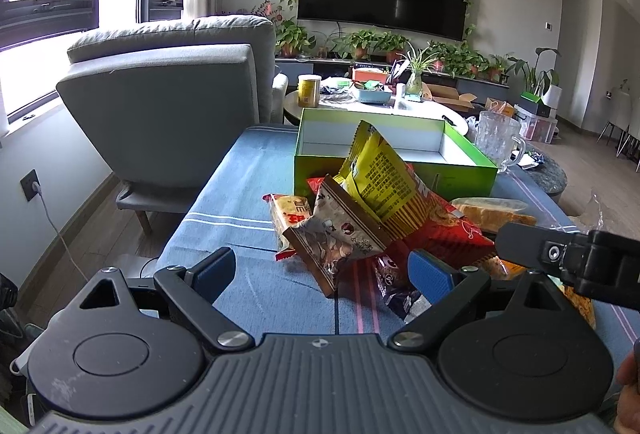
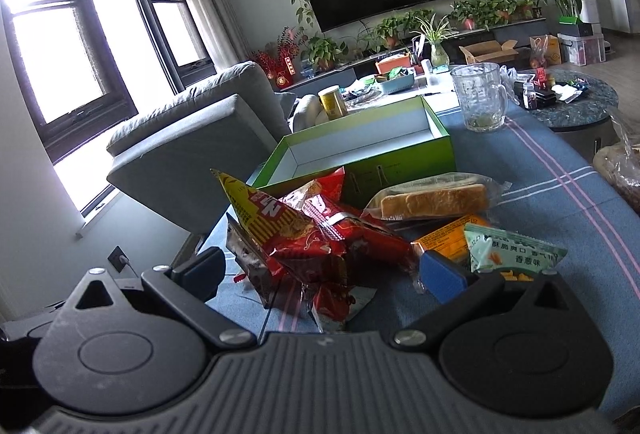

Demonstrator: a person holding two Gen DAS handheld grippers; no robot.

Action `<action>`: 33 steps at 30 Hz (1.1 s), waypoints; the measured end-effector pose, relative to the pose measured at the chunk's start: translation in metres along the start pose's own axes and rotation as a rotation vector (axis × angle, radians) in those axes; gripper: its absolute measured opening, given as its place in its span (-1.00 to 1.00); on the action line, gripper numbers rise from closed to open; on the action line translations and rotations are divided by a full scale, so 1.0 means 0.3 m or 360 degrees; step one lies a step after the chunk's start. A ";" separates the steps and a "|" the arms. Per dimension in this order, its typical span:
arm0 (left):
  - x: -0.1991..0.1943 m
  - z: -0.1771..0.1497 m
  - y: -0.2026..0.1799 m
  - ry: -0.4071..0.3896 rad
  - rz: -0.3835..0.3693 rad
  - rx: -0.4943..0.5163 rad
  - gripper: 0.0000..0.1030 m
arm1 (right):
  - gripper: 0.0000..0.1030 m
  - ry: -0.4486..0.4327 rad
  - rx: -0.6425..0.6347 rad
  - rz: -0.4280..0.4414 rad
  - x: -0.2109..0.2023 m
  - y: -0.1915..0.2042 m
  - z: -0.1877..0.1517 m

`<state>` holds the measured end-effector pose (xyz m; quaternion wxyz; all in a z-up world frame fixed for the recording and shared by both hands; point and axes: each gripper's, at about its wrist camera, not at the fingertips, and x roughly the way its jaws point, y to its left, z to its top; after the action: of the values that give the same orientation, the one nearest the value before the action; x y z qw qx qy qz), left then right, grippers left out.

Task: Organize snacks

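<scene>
You are holding both grippers, left gripper [image 1: 322,266] and right gripper [image 2: 320,268], with jaws open and empty over the snack packets [image 2: 320,230] heaped mid-desk before the empty green box [image 2: 400,169]; light, crinkly, slippery bags probably grip best by a sealed edge.

One green box [image 2: 400,169], one glass mug [image 2: 480,97], one wrapped bread loaf [image 2: 434,199].
</scene>
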<state>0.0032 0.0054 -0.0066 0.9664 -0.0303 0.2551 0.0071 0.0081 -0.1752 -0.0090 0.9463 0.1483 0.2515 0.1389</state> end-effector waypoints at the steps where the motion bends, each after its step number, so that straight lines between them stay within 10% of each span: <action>1: 0.000 -0.001 0.001 0.0001 0.0001 -0.0002 0.80 | 0.41 0.0002 -0.0002 0.0000 0.002 0.001 -0.002; 33: 0.006 0.000 0.018 0.0020 0.0012 -0.0038 0.80 | 0.41 0.0035 0.0003 -0.0023 0.008 0.004 -0.009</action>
<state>0.0046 0.0107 -0.0077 0.9643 -0.0409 0.2613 0.0135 0.0085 -0.1728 -0.0118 0.9443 0.1460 0.2630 0.1333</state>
